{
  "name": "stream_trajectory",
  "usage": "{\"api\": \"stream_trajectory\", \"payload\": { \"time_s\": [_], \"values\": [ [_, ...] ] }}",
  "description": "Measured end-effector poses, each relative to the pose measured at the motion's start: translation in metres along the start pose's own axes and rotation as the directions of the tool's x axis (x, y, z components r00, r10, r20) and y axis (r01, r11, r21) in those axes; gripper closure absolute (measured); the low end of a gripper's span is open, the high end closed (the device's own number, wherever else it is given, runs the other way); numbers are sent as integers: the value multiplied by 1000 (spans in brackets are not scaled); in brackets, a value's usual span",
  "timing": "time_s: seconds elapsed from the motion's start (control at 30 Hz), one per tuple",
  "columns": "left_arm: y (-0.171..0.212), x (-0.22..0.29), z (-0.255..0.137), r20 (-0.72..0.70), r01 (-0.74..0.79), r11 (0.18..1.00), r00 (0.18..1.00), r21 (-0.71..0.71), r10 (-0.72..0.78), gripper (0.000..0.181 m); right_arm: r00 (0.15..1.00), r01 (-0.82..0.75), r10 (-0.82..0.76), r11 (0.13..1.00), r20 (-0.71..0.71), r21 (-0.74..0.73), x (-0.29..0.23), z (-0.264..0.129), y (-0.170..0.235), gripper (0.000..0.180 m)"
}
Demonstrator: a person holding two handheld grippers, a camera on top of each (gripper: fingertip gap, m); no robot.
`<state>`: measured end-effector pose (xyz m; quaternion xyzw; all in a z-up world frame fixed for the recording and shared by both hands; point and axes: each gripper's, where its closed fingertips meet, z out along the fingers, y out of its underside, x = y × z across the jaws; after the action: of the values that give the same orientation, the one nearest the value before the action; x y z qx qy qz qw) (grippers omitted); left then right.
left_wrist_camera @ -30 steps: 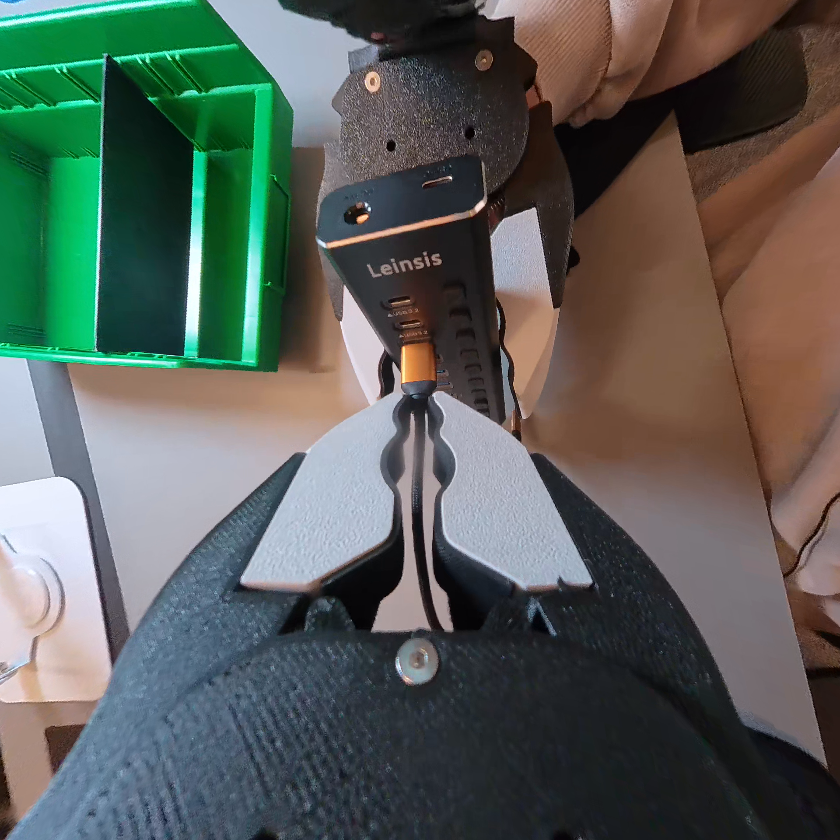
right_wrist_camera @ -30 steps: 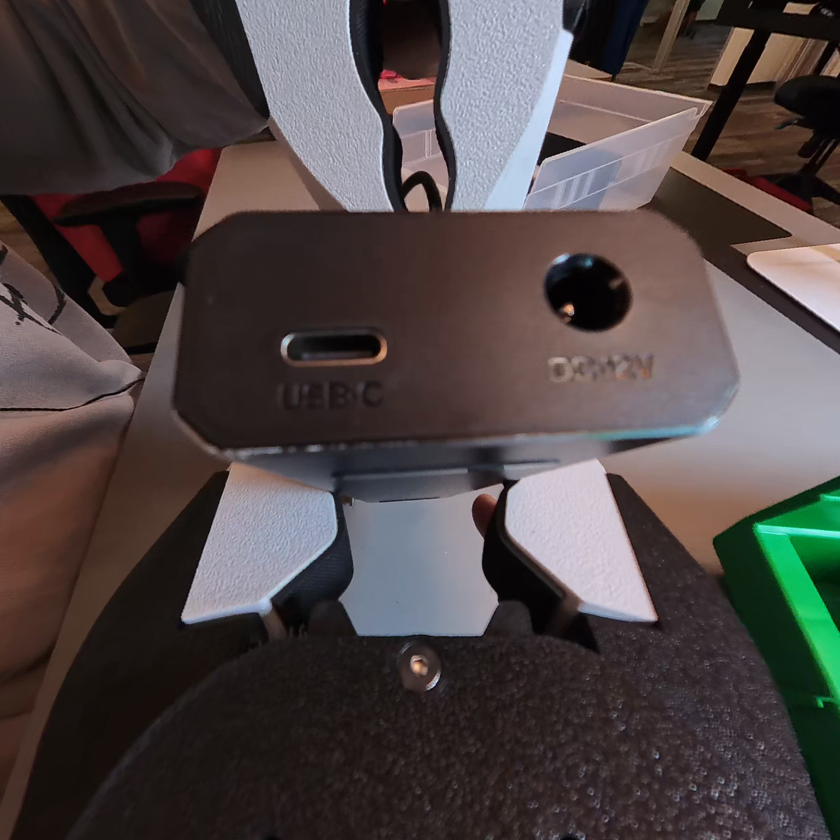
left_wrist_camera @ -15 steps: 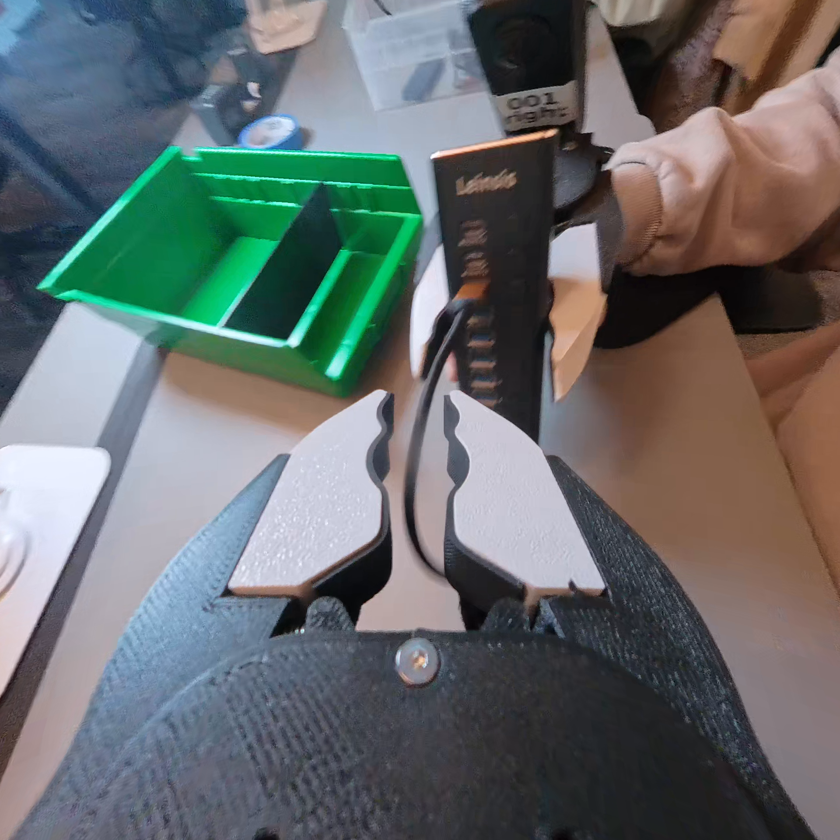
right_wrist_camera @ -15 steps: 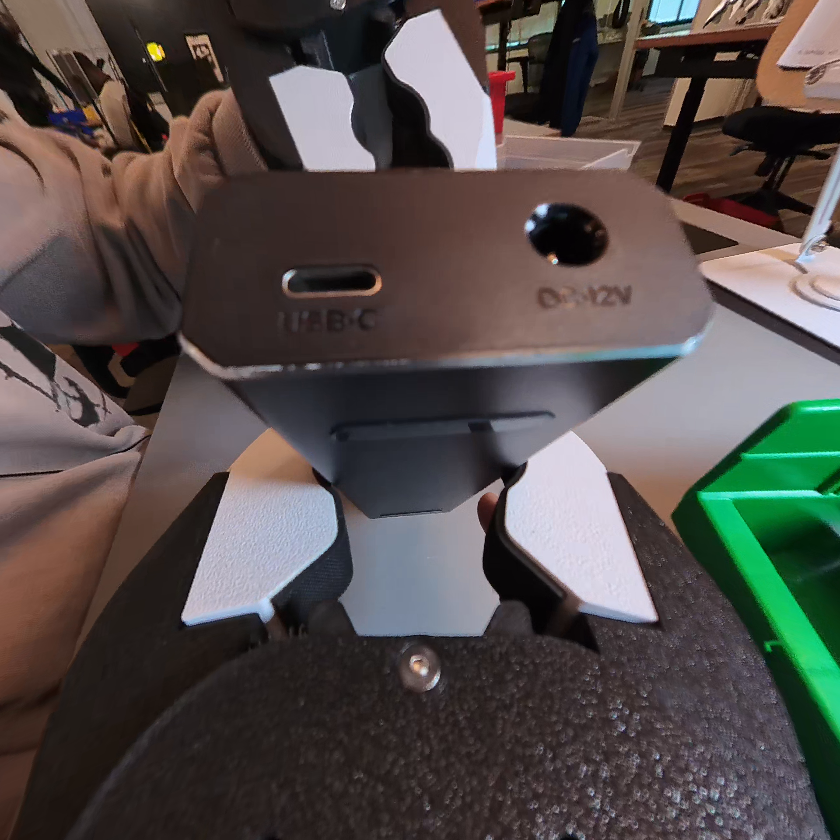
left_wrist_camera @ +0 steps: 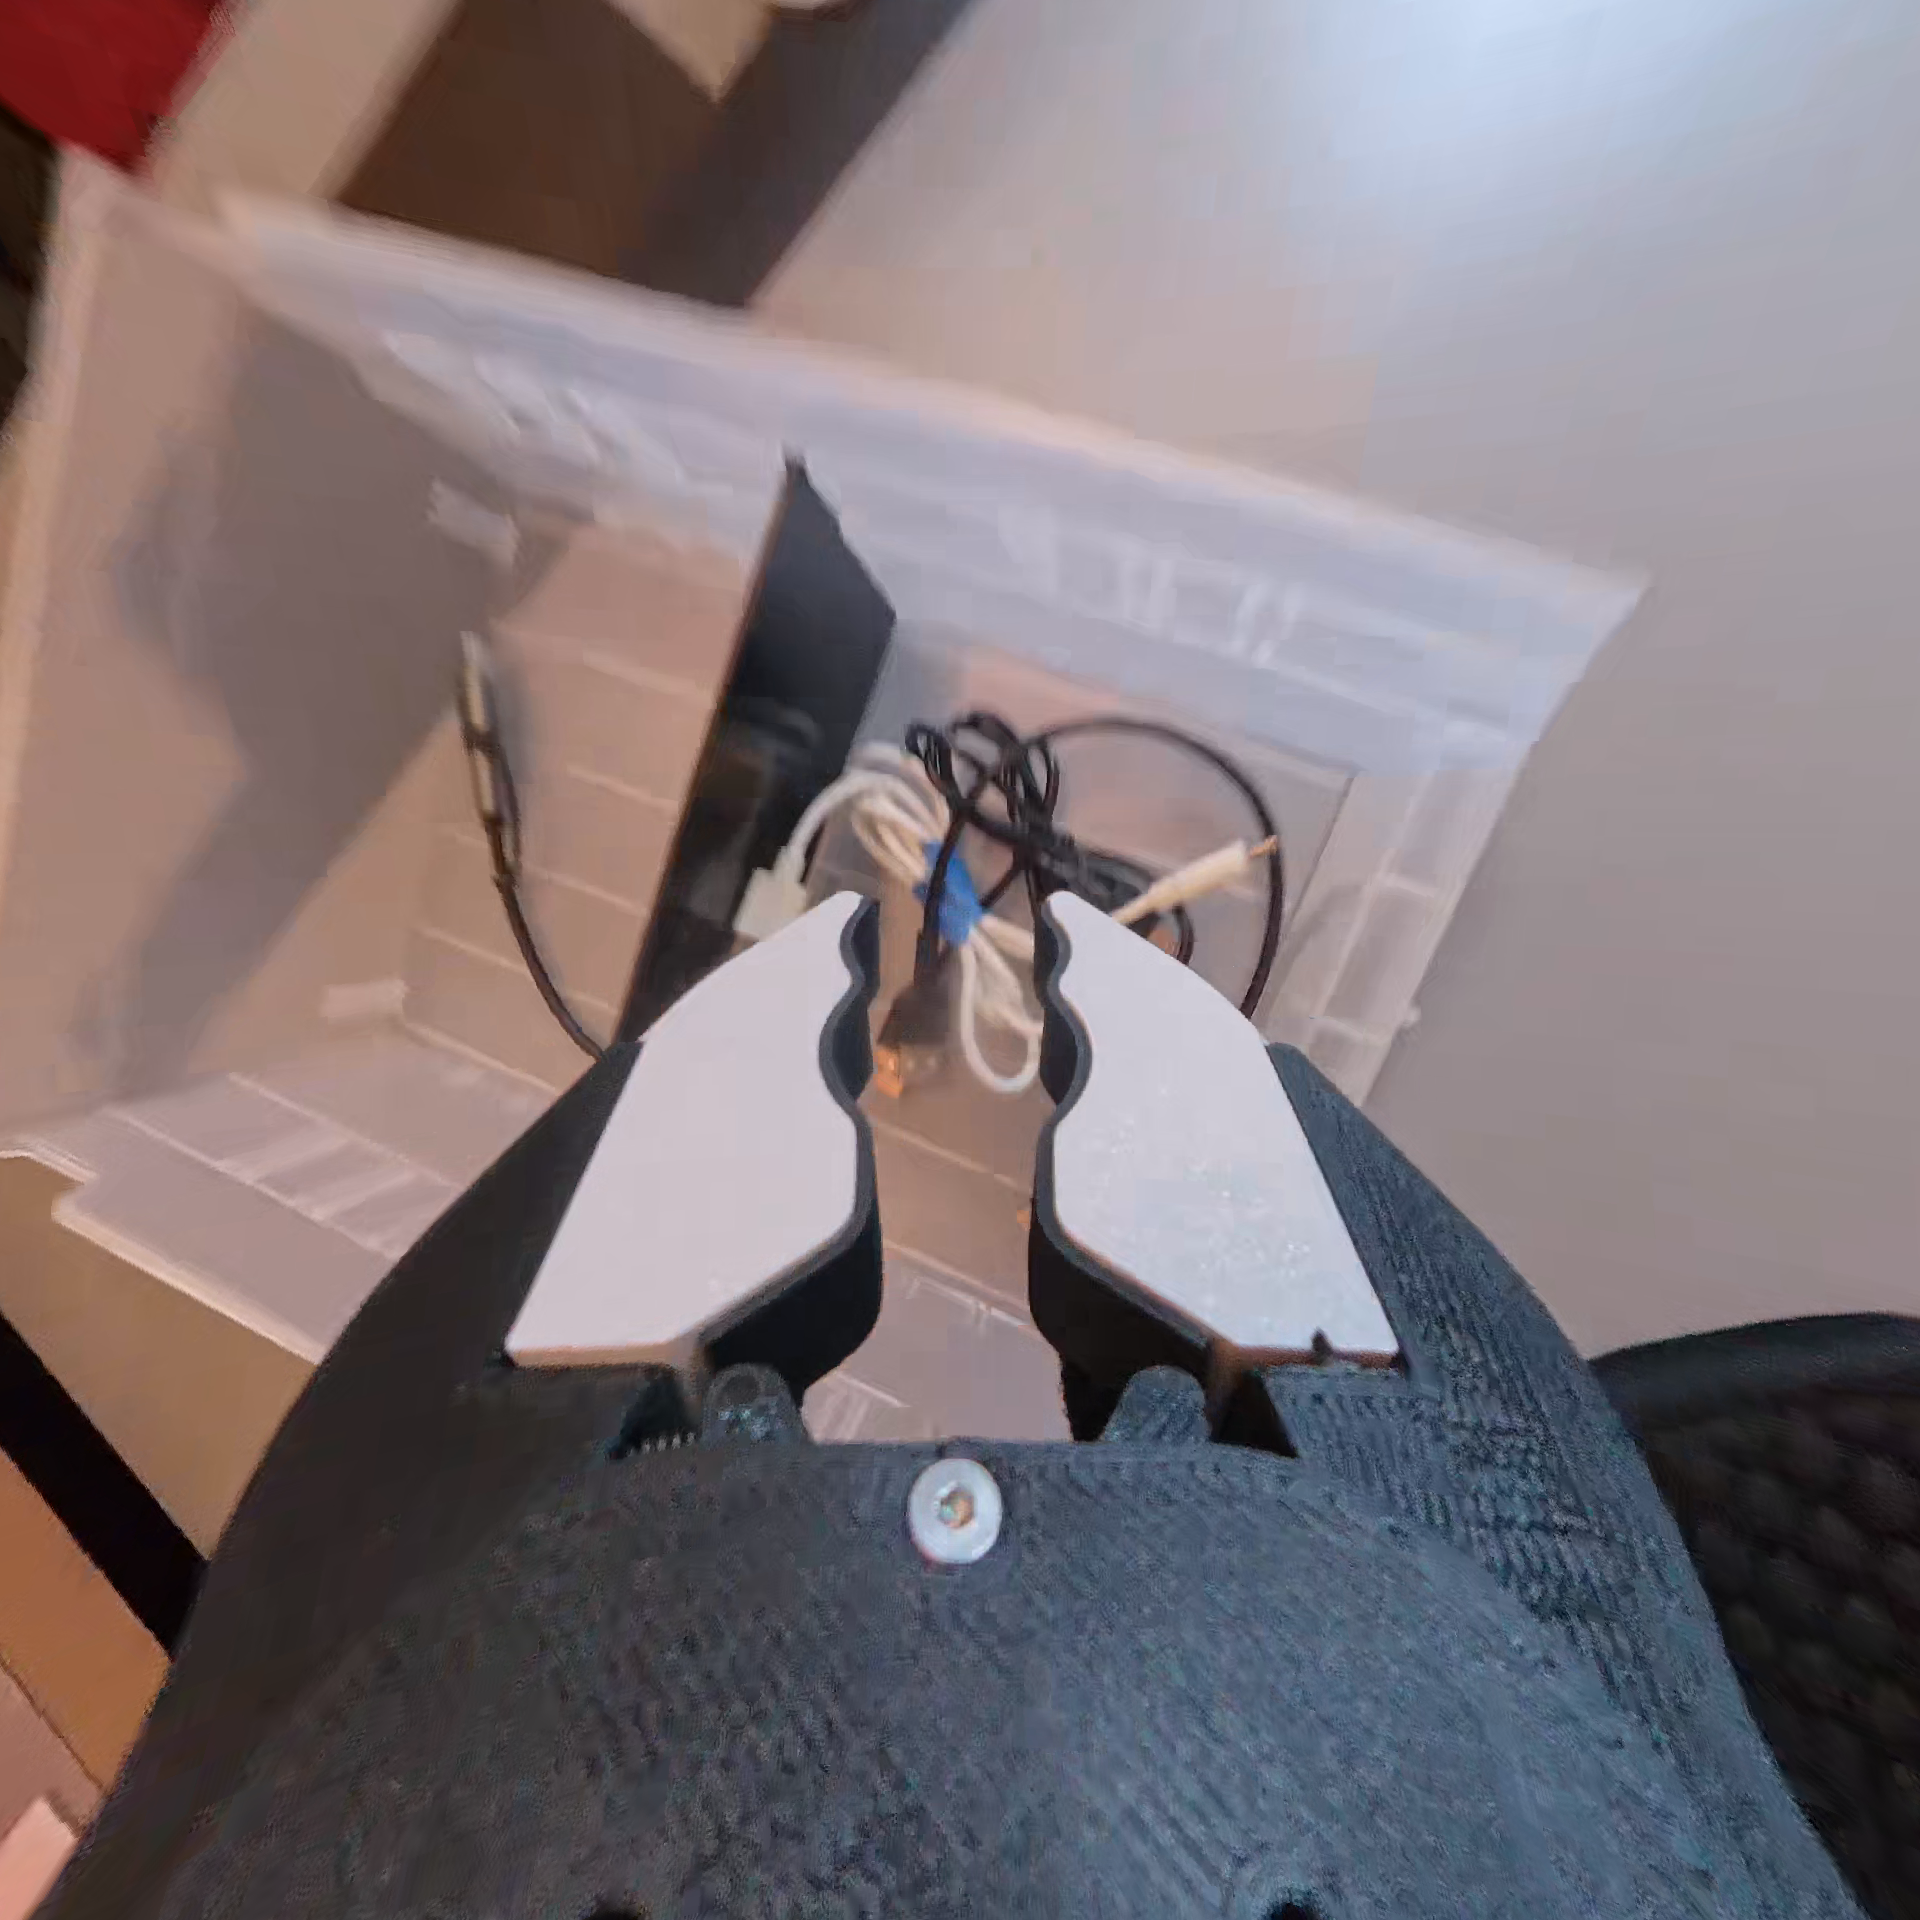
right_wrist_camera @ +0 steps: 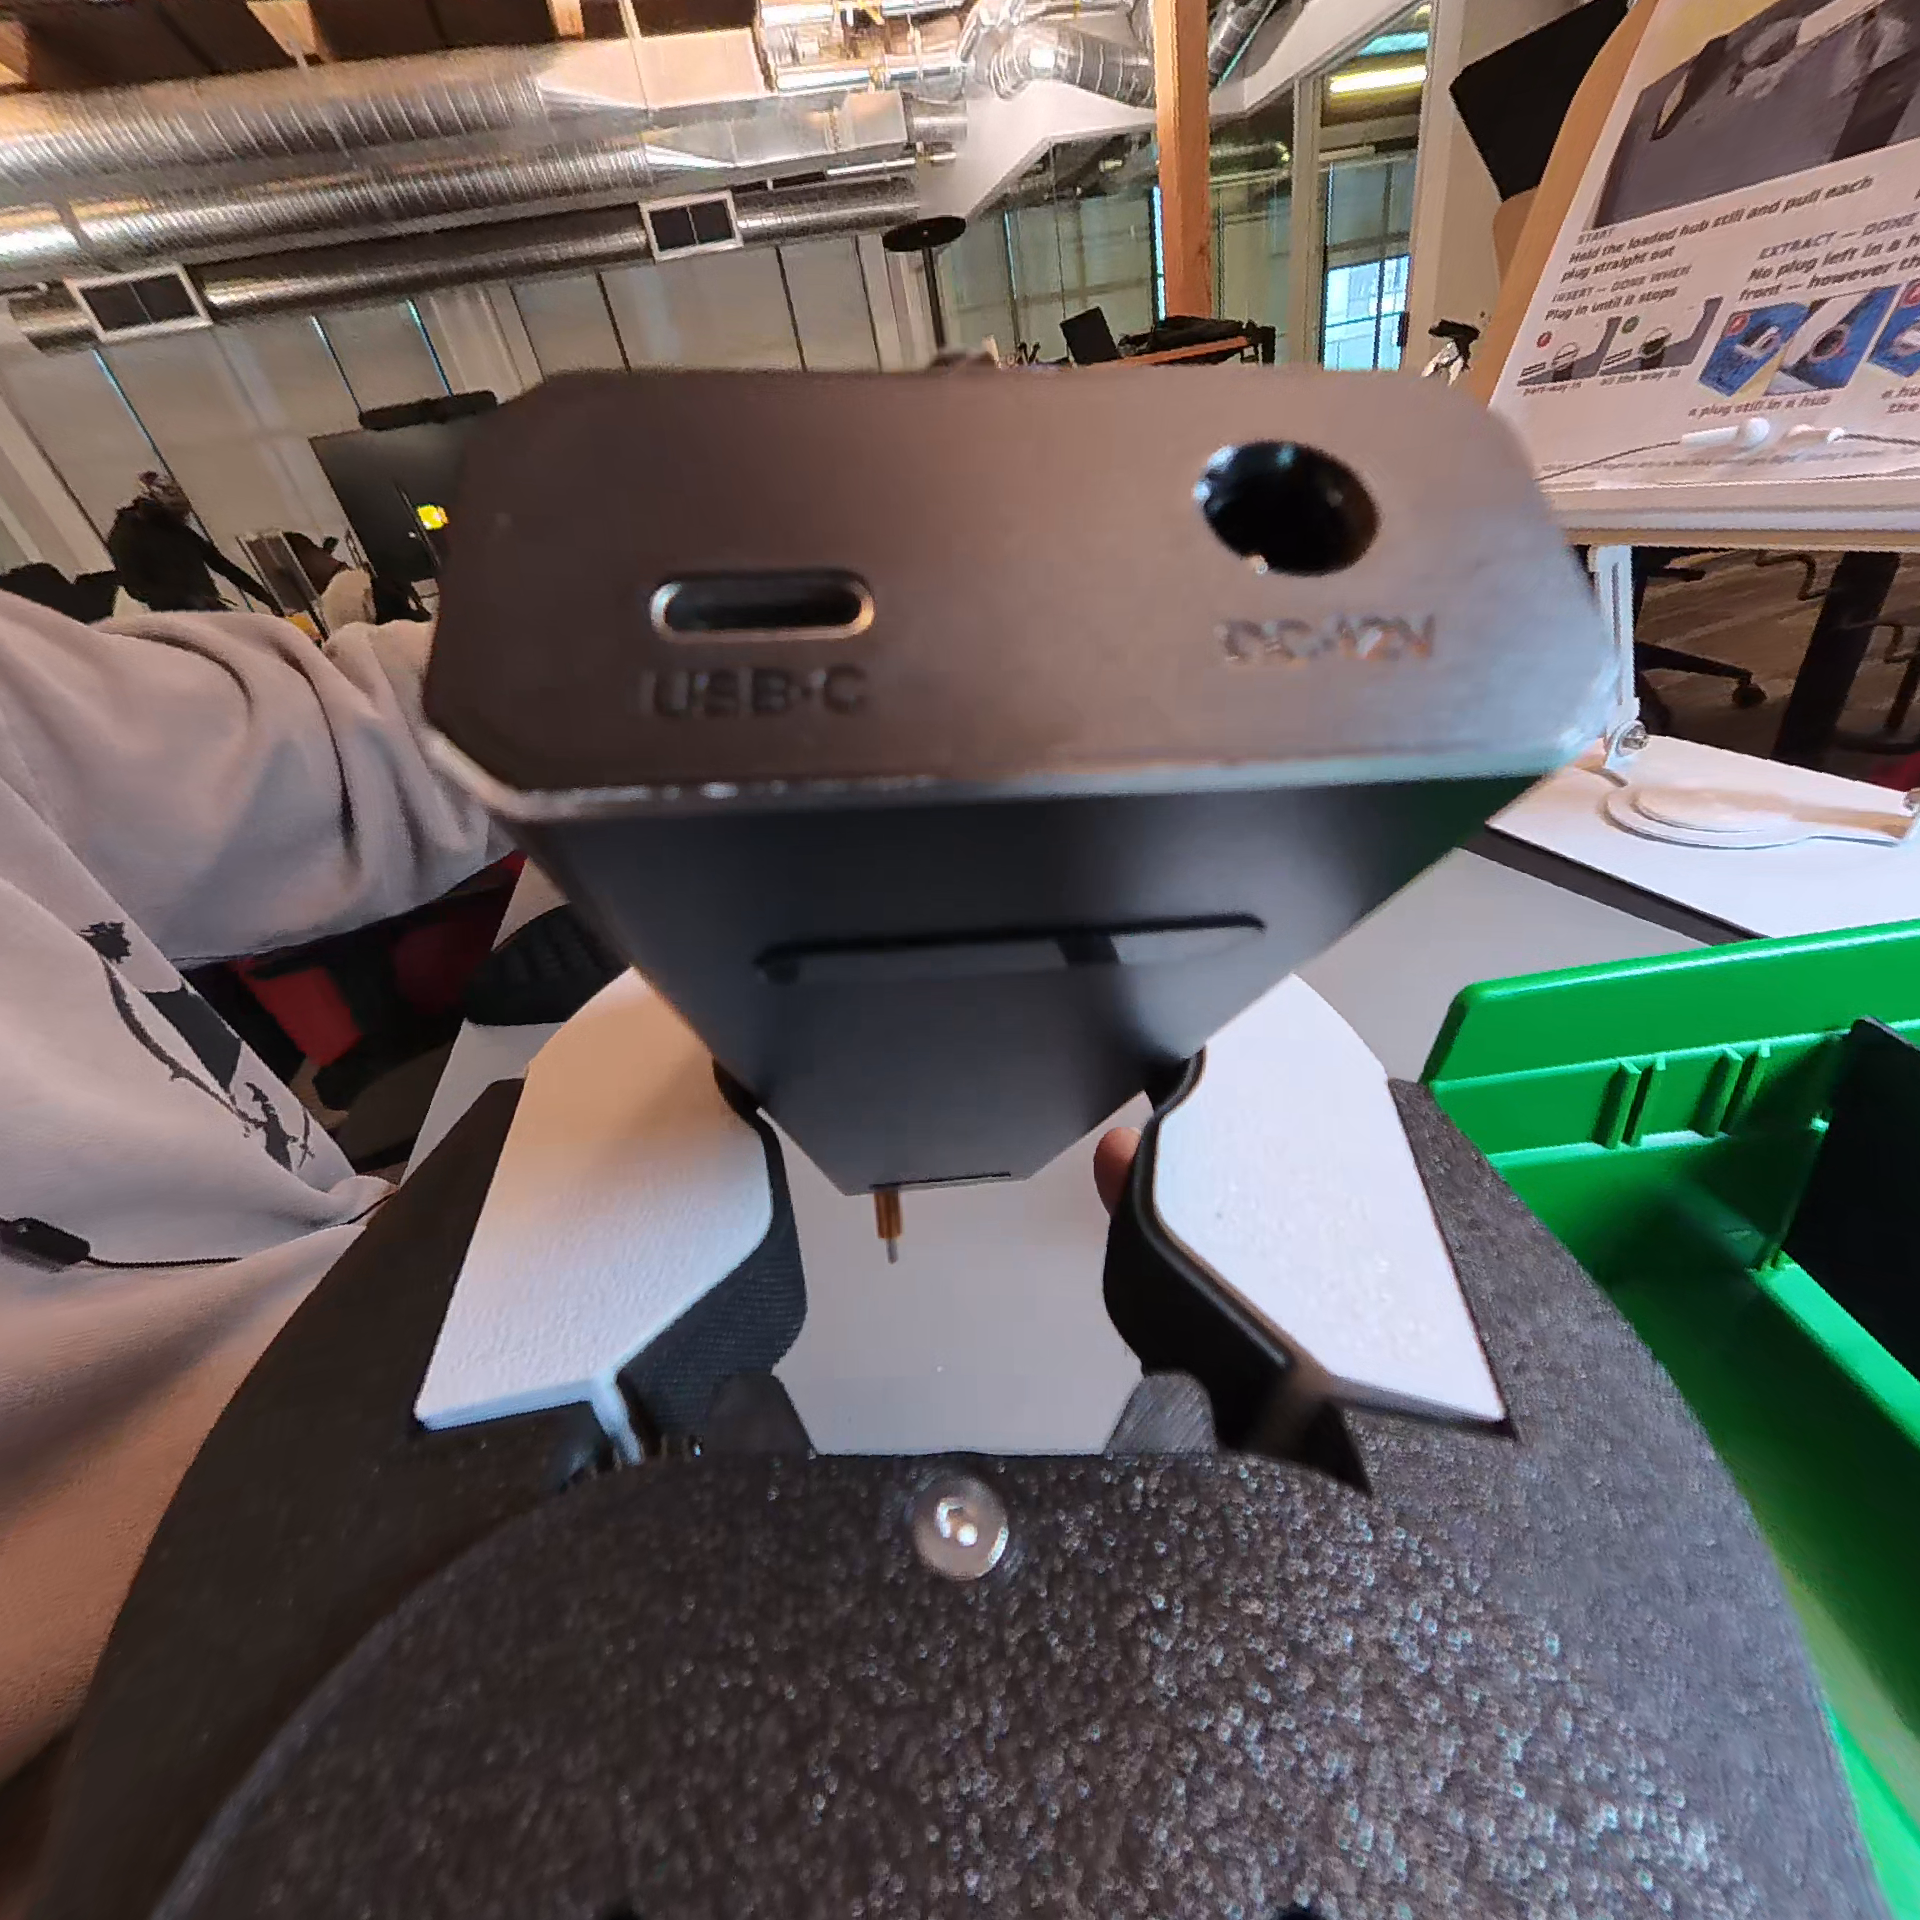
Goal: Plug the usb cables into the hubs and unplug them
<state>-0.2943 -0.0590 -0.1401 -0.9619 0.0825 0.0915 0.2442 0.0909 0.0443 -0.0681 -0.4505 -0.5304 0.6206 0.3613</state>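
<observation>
My left gripper point(left_wrist_camera: 956, 920) is open and empty above a clear plastic bin point(left_wrist_camera: 1143, 499). In the bin's right compartment lie a tangled black cable point(left_wrist_camera: 997, 790) with an orange-tipped plug point(left_wrist_camera: 909, 1044) and a coiled white cable point(left_wrist_camera: 883, 831) with a blue tie. The plug shows in the gap between my fingers, lower down, not gripped. My right gripper point(right_wrist_camera: 961, 1081) is shut on the lower part of a black USB hub point(right_wrist_camera: 987, 582) and holds it with its end face toward the camera. A small orange plug point(right_wrist_camera: 886, 1221) pokes out under the hub.
A black divider point(left_wrist_camera: 800, 707) splits the clear bin; another cable point(left_wrist_camera: 483, 769) lies in its left compartment. A green bin point(right_wrist_camera: 1662, 1153) stands right of the hub. A white pad point(right_wrist_camera: 1714, 821) and an instruction board point(right_wrist_camera: 1714, 260) are behind. A person's sleeve point(right_wrist_camera: 208, 748) is at left. Some 40 centimetres of space lies between my two pairs of fingers.
My left gripper has let go of the cable at the hub, swung away to above the clear bin and opened wider. My right gripper has tipped the hub upward, still gripping it.
</observation>
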Motion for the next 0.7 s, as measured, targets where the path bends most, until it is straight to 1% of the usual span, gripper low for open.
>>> {"api": "stream_trajectory", "payload": {
  "time_s": [0.03,0.1,0.13,0.2,0.23,0.3,0.4,0.53,0.6,0.7],
  "values": [
    [12,0,8,-11,-5,998,1000,-60,4,152,1000,1,-1,1000,0,-5,0,0,1,108],
    [38,0,20,-20,-30,979,999,-202,26,151,1000,4,-4,1000,-1,-11,0,0,2,108],
    [50,0,25,-19,-49,963,999,-267,45,153,1000,5,-5,1000,-1,-12,0,0,3,108],
    [68,4,30,-52,-99,928,995,-360,86,171,1000,9,-9,1000,-1,-13,0,0,2,108],
    [73,5,30,-67,-125,913,992,-388,107,173,1000,11,-11,1000,-1,-12,0,-1,2,108],
    [72,9,21,-88,-165,905,986,-392,141,176,1000,13,-13,1000,-3,-10,0,-3,1,108],
    [58,7,-9,-69,-221,902,975,-370,210,177,1000,8,-8,1000,-7,-4,1,-5,0,108],
    [41,-2,-60,-8,-331,851,933,-407,359,177,1000,1,-1,1000,-3,-3,2,-5,0,108],
    [38,2,-84,-50,-388,815,912,-431,408,177,1000,4,-4,1000,1,-5,0,-4,0,108],
    [48,18,-113,-213,-490,723,870,-487,446,177,1000,11,-11,1000,5,-6,-3,-4,-1,108]
  ]
}}
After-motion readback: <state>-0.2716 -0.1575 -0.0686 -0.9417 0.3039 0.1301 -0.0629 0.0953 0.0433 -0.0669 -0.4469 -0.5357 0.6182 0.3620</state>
